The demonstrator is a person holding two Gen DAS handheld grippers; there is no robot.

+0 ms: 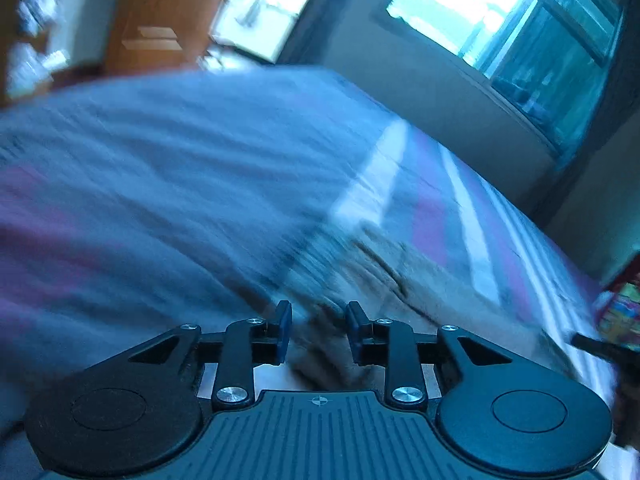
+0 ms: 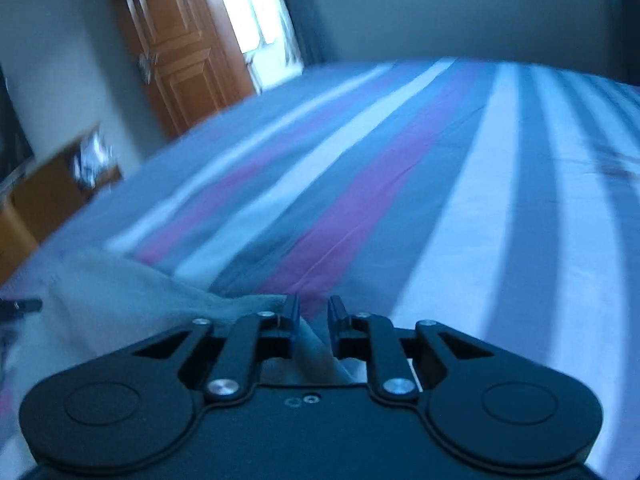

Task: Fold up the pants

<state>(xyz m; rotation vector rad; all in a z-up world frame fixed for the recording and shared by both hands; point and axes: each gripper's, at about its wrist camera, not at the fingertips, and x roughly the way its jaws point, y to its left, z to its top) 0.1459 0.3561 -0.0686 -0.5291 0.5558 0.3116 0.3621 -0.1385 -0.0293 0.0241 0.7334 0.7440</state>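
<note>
The pants are a pale tan-grey cloth, bunched and blurred on the striped bed sheet. My left gripper is low over them, its jaws close together with a fold of the cloth pinched between the blue pads. In the right wrist view the pants rise from the lower left in a ridge that runs into my right gripper. A strip of the cloth is caught between its narrow jaws. How far the pants extend is hidden below both grippers.
The bed sheet has grey, white and pink stripes and stretches far ahead. A wooden door stands beyond the bed's left side and a window to the right. A colourful object sits at the bed's right edge.
</note>
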